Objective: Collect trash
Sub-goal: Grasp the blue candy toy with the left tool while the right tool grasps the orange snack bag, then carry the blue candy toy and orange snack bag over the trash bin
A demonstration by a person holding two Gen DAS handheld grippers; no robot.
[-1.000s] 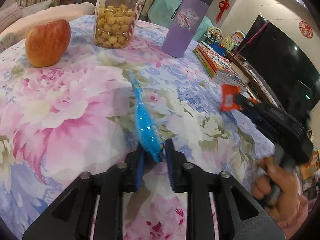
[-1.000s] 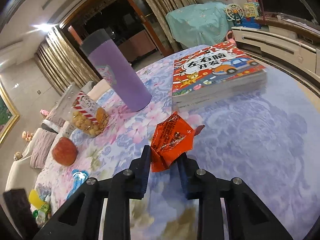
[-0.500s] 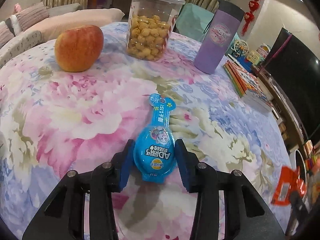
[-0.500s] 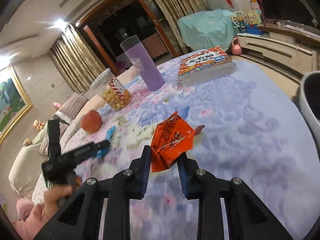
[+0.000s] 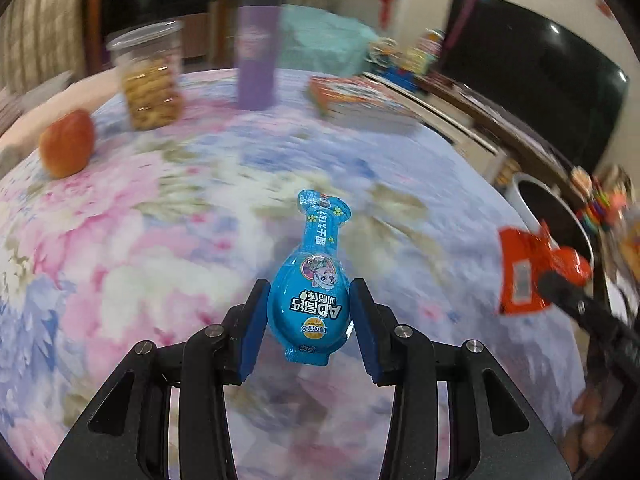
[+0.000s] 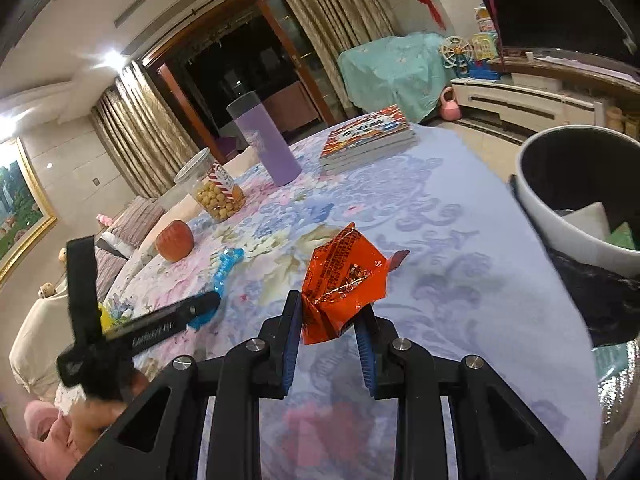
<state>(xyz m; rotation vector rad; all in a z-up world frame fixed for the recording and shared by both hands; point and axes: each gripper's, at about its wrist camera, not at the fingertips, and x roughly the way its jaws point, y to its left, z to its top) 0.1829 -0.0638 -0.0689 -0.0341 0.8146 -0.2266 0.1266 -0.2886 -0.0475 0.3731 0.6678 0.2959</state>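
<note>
My left gripper (image 5: 308, 320) is shut on a blue bottle-shaped snack wrapper (image 5: 310, 292) and holds it above the floral tablecloth (image 5: 160, 216). My right gripper (image 6: 328, 320) is shut on a crumpled orange wrapper (image 6: 340, 280), held over the table near its right edge. The orange wrapper also shows in the left wrist view (image 5: 524, 272) at the right. A white trash bin (image 6: 560, 224) with a dark liner stands just off the table's right edge, with some trash inside. It also shows in the left wrist view (image 5: 524, 196).
On the table stand an apple (image 5: 66, 144), a clear jar of snack balls (image 5: 150, 80), a purple tumbler (image 5: 256, 64) and a stack of picture books (image 5: 356, 100). A sofa (image 6: 132, 224) lies beyond the table and a TV cabinet (image 6: 532, 100) at the right.
Both grippers have swung toward the bin with their wrappers. The bin now looms larger in the right wrist view. The left view has turned right and is motion-blurred.
</note>
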